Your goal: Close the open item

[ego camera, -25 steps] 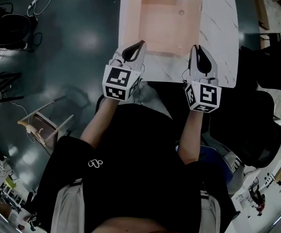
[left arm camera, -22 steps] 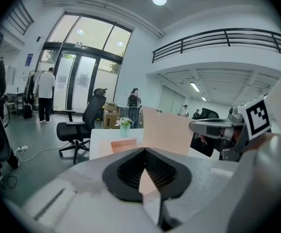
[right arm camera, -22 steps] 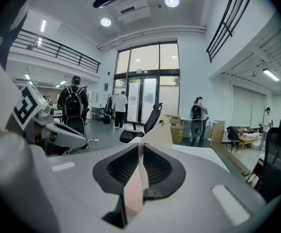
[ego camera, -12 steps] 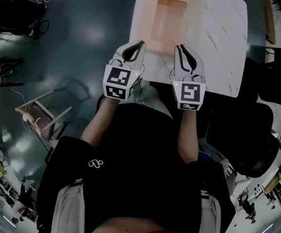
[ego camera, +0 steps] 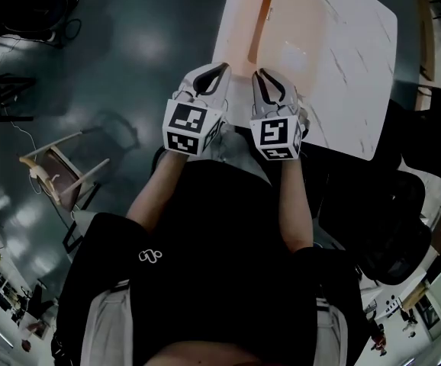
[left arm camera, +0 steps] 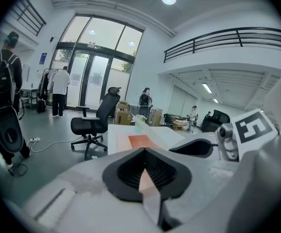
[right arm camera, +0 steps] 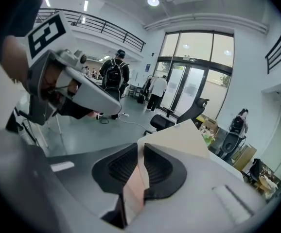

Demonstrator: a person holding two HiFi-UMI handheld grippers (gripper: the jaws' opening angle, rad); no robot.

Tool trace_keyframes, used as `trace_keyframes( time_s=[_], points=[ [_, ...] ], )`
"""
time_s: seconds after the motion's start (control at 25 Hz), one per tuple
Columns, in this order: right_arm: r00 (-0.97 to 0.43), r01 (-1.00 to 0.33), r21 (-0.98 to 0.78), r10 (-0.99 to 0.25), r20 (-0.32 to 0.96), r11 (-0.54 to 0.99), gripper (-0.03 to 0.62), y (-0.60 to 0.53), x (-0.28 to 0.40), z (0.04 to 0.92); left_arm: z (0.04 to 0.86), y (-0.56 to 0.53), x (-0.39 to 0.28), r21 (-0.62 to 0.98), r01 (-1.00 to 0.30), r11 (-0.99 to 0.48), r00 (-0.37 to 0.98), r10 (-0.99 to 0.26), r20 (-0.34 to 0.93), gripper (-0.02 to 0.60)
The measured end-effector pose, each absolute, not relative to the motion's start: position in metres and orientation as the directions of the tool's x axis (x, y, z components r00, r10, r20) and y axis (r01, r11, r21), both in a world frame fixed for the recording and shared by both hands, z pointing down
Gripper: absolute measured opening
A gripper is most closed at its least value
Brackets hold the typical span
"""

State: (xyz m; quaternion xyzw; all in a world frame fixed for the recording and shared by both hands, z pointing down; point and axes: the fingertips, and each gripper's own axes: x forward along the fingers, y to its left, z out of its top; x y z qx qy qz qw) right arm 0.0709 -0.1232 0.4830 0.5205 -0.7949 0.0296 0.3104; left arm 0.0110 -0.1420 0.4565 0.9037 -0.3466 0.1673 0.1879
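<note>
Looking down in the head view, the cover [ego camera: 293, 36] is lying almost flat over the pink case [ego camera: 241, 29] on the table [ego camera: 358, 75] at 12 o'clock; only an orange sliver of the inside is showing, so pressing it fully shut is what is remaining. The left gripper [ego camera: 220, 70] view is showing narrow jaws pinching the case's pink edge. The right gripper [ego camera: 266, 76] view is showing the cover's edge between jaws that have just been easing apart, pads seemingly touching it. Nothing is reading as writing; only square markers [ego camera: 192, 128] are showing.
</note>
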Motion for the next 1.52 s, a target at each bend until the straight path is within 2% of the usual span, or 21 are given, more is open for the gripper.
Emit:
trace_keyframes(
  time_s=[0.36,0.92,1.44,1.52],
  points=[
    [-0.3,-0.774,0.283,-0.722,0.623,0.566,0.043,-0.131,0.043,0.527,0.469,-0.144,-0.006,0.246,-0.714,-0.655,0.684,-0.579,0.443,0.0],
    [-0.282,-0.671,0.291,-0.598,0.751,0.682,0.044,-0.135,0.026,0.573,0.484,-0.152,-0.02,0.282,-0.735,-0.616,0.669,-0.593,0.449,0.0],
    [-0.403,-0.677,0.073,-0.452,0.796,0.733,0.084,-0.131,0.024,0.596,0.487,-0.164,-0.027,0.293,-0.747,-0.597,0.659,-0.608,0.442,0.0],
    [-0.419,-0.684,0.048,-0.446,0.791,0.728,0.061,-0.131,0.025,0.597,0.487,-0.166,-0.028,0.291,-0.75,-0.594,0.656,-0.611,0.443,0.0]
  ],
)
